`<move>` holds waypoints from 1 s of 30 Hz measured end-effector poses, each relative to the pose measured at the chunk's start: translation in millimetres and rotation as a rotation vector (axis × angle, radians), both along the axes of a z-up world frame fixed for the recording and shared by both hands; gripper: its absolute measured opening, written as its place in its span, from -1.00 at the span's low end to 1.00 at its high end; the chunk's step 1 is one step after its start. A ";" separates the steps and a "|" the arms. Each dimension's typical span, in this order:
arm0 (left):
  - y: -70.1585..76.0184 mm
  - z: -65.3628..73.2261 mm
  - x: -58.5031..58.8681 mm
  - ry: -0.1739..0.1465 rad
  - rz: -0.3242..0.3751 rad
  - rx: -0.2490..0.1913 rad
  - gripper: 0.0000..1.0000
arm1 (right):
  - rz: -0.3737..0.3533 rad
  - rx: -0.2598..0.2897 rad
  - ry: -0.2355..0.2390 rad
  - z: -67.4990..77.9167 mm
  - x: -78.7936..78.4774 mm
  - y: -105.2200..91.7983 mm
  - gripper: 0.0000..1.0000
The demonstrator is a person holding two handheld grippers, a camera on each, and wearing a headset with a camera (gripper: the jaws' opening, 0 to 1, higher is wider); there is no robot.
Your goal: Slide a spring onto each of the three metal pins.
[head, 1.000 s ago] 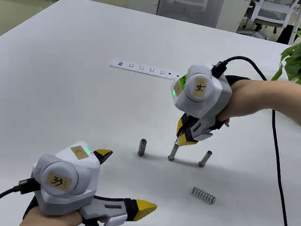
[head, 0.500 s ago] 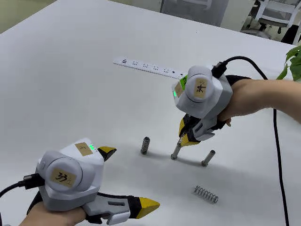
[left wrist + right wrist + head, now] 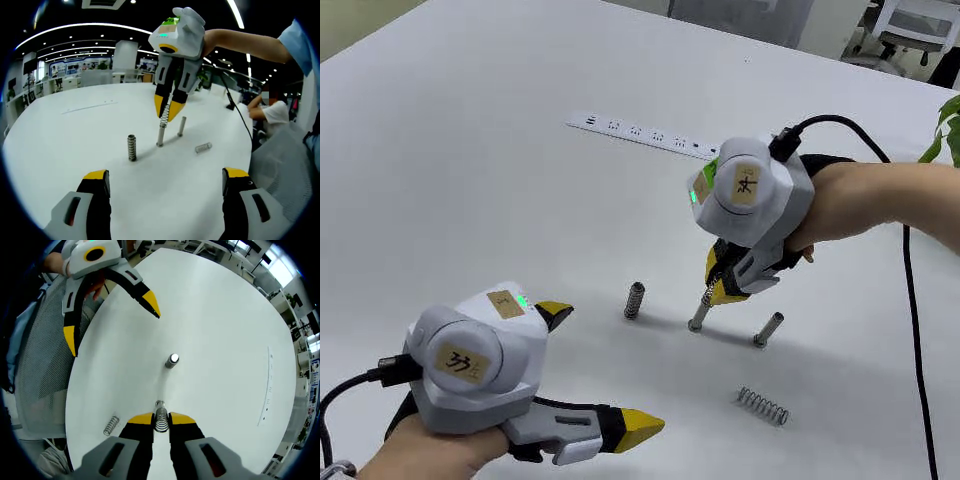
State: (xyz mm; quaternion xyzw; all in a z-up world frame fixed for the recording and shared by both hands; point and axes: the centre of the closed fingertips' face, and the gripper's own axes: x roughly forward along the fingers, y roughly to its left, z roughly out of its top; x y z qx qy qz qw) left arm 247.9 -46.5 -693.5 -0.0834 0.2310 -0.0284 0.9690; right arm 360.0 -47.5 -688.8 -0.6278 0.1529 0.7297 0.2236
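Note:
Three short metal pins stand on the white table. The left pin (image 3: 635, 300) wears a spring (image 3: 131, 147). My right gripper (image 3: 720, 291) is shut on a second spring (image 3: 160, 419), held tilted with its lower end at the top of the middle pin (image 3: 698, 318). The right pin (image 3: 768, 328) is bare. A loose spring (image 3: 762, 405) lies flat in front of the pins. My left gripper (image 3: 600, 370) hovers open near the table's front left, holding nothing. The left gripper view shows the right gripper (image 3: 169, 107) above the middle pin (image 3: 160, 135).
A white power strip (image 3: 645, 135) lies far back on the table. A black cable (image 3: 910, 330) runs from the right gripper along the right side. Green plant leaves (image 3: 945, 135) poke in at the right edge. A person sits beyond the table (image 3: 272, 112).
The right gripper has lowered slightly, bringing the held spring's lower end down to the middle pin's top. The head camera has shifted a little; the pins and loose spring stay put.

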 end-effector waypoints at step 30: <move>-2.6 -2.8 0.8 0.005 -0.010 -0.029 0.86 | 0.005 -0.057 -0.007 -39.9 -2.9 1.0 -0.75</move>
